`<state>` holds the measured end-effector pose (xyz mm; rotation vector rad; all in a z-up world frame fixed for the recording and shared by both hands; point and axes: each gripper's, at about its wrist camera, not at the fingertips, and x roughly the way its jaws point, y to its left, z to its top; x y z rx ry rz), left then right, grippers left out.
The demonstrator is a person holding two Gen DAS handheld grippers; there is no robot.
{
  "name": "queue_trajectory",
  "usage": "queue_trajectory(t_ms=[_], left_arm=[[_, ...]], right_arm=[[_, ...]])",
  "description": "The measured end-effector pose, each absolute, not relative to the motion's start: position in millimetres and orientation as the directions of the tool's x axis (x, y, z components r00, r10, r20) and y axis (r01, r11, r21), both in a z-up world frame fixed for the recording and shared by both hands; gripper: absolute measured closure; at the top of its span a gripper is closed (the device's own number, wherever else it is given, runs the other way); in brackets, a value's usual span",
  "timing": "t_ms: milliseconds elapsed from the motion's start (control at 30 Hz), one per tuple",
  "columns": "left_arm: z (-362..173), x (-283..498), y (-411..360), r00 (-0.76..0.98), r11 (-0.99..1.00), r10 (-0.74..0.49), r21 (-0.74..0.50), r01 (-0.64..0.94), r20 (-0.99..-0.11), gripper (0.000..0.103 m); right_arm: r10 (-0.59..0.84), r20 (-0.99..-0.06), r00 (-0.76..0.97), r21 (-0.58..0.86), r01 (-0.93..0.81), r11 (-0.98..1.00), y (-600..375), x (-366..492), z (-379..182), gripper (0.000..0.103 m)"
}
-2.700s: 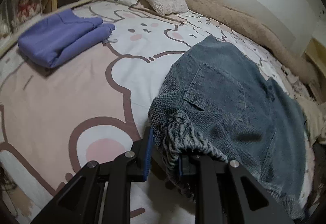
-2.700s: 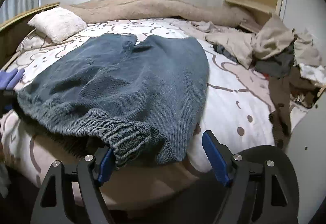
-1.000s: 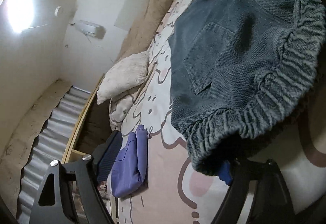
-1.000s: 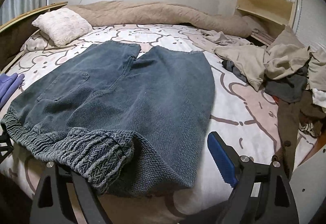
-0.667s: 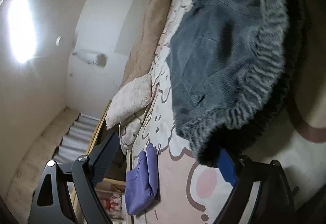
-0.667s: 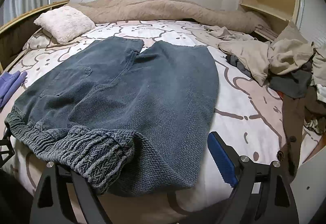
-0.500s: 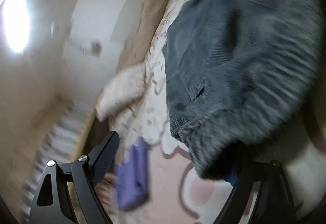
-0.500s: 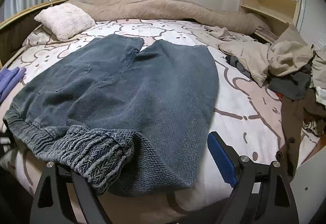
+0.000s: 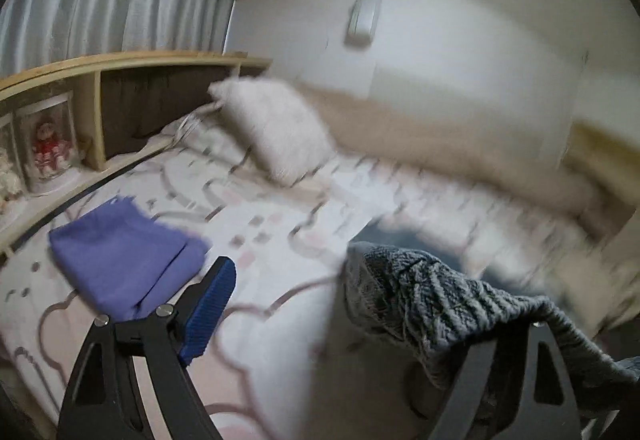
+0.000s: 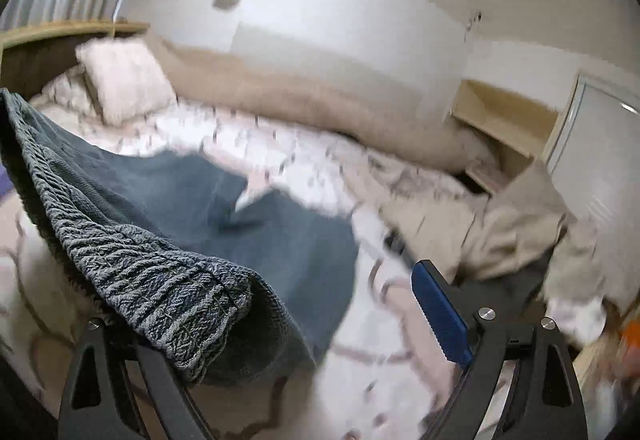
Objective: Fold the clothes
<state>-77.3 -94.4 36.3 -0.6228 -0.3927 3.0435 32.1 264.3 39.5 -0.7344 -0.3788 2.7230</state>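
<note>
Both views soft indoor light, even, no glare; heavy motion blur beyond the jaws, esp. bed (image 9: 280, 224) and wall (image 10: 340, 19). Near-jaw knit waistband (image 10: 160, 280) sharp; fisheye bends edges, corners black.

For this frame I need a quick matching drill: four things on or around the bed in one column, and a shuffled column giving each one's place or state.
Things:
1. grey-blue shorts
2. purple garment
3. fluffy pillow
4. beige clothes pile

Places or states:
A. folded, lying near the shelf headboard
B. unfolded heap at the far side of the bed
C. ribbed waistband draped over one finger of each open gripper, left gripper, right gripper
D. near the head of the bed, by the tan blanket

Pairs: 1-C, 2-A, 3-D, 4-B
</note>
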Motion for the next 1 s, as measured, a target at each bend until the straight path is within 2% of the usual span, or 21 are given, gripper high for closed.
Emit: queue_trajectory(t_ms=[100,200,267,467,533,633,700,733,833,1000], left_arm=[[99.7,-48.1,-85.5,-0.966,-0.957,0.099,-0.289,-0.027,-0.237,0.017],[165.2,-11.3,-82.6,-0.992,-0.944,0.102,-0.323,-0.074,-0.07,0.016],[204.9,11.0,-84.8,-0.995,-0.936,0.101,-0.339,-0.095,0.002,0.016],[275.1,73.8,-105.1,-0.992,-0.945,0.07,-0.311,-0.098,0.1,0.016],[297.1,94.4,-112.0,-0.99,-0.949,0.059,-0.299,-0.097,0.13,0.014],[330.0,125.4,-122.3,-0.983,-0.955,0.044,-0.282,-0.093,0.176,0.014],[351.9,146.0,-129.1,-0.978,-0.959,0.034,-0.27,-0.09,0.207,0.014],[353.0,144.5,-131.6,-0.981,-0.96,0.03,-0.266,-0.081,0.192,0.014],[321.3,103.0,-133.6,-0.997,-0.961,0.023,-0.275,-0.042,0.069,0.014],[227.8,-9.5,-118.7,-0.986,-0.95,0.006,-0.308,0.047,-0.168,0.014]], right_arm=[[0.35,-0.357,-0.866,-0.326,-0.236,-0.915,282.5,41.6,107.8,0.011],[0.402,-0.194,-0.895,-0.367,-0.314,-0.876,287.9,62.4,175.9,0.011],[0.416,-0.099,-0.904,-0.369,-0.354,-0.859,290.8,79.0,219.6,0.008],[0.399,0.125,-0.909,-0.376,-0.415,-0.828,279.6,147.8,324.8,0.006],[0.377,0.174,-0.91,-0.377,-0.415,-0.828,276.0,168.3,349.2,0.005],[0.33,0.203,-0.922,-0.368,-0.384,-0.847,272.3,191.6,384.6,0.003],[0.306,0.165,-0.937,-0.375,-0.347,-0.859,272.3,186.0,396.5,0.003],[0.296,0.14,-0.945,-0.382,-0.328,-0.864,272.6,179.6,399.4,0.003],[0.285,0.044,-0.957,-0.417,-0.277,-0.866,272.0,144.3,384.7,0.003],[0.329,-0.128,-0.936,-0.472,-0.234,-0.85,275.0,33.5,310.0,0.003]])
